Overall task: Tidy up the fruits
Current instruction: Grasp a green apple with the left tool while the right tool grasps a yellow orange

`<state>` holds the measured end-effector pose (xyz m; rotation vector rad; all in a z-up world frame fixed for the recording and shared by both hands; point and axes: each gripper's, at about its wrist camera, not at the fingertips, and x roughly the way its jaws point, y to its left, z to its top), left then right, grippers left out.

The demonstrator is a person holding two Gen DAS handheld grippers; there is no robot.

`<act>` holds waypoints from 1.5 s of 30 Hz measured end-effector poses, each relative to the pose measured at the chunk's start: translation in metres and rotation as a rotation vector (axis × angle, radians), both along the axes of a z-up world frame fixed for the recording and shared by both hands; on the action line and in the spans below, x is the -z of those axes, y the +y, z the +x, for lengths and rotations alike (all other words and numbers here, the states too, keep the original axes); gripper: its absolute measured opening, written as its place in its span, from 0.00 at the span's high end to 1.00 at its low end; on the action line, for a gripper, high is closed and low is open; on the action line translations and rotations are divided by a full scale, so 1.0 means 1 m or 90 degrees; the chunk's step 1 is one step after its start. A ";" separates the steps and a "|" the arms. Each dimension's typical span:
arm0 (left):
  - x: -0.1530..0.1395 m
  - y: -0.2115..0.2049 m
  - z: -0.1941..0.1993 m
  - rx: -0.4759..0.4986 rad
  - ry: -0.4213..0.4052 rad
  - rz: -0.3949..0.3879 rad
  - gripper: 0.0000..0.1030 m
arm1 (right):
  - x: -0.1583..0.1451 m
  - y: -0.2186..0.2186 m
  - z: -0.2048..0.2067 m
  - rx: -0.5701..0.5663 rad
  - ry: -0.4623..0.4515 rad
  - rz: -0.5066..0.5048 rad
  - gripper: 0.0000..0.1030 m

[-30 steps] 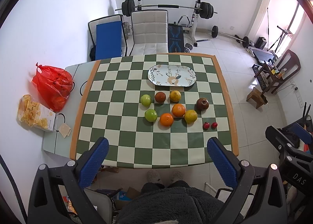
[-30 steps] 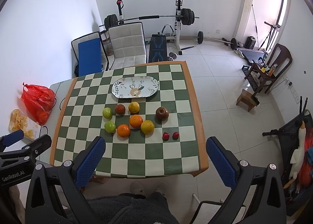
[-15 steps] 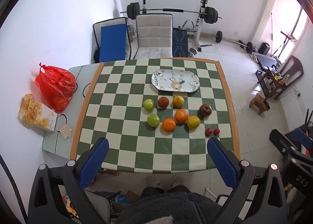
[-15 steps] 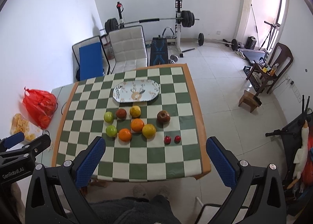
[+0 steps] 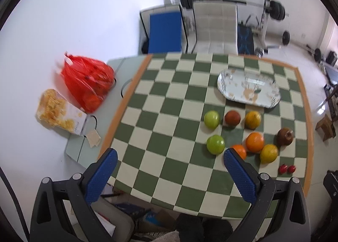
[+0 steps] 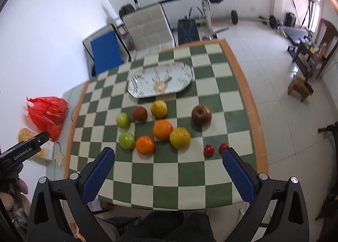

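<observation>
Right wrist view shows the right gripper (image 6: 168,170) with its jaws spread wide and holding nothing, poised above the near edge of the checkered table (image 6: 243,77); the fruits lie loose on the cloth just beyond the blue pads (image 6: 98,171), the near orange (image 6: 145,145) and the near green apple (image 6: 126,140) closest, the two small red fruits (image 6: 215,149) by the right pad, the brown fruit (image 6: 201,114) farther right; the patterned plate (image 6: 160,79) sits empty on the far side of the cluster, so any fruit must travel away from the person to reach it; the left gripper (image 5: 168,173), jaws likewise wide and empty, points more toward the table's left half, with the fruits off to its right; the right gripper looks the better lined up, and round fruit offers no long axis to match.
</observation>
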<state>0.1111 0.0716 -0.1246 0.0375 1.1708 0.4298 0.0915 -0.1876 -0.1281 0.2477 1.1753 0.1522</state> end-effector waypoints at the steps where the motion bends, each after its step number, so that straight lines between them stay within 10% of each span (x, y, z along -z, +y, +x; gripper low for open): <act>1: 0.012 0.004 0.007 0.000 0.019 -0.008 0.00 | 0.018 0.005 0.012 0.005 0.017 -0.001 0.01; 16: 0.232 0.044 0.110 -0.080 0.317 -0.374 0.14 | 0.209 0.009 0.081 0.141 0.249 0.037 0.19; 25: 0.274 0.020 0.124 -0.062 0.354 -0.438 0.24 | 0.272 0.014 0.104 0.164 0.318 0.071 0.32; 29: 0.284 0.009 0.127 -0.037 0.366 -0.440 0.47 | 0.282 0.014 0.104 0.170 0.319 0.105 0.38; 37: 0.281 -0.025 0.123 0.124 0.358 -0.272 0.47 | 0.272 0.026 0.089 0.075 0.359 -0.021 0.38; 45: 0.287 -0.050 0.128 0.181 0.335 -0.224 0.47 | 0.274 0.030 0.099 0.078 0.357 -0.019 0.36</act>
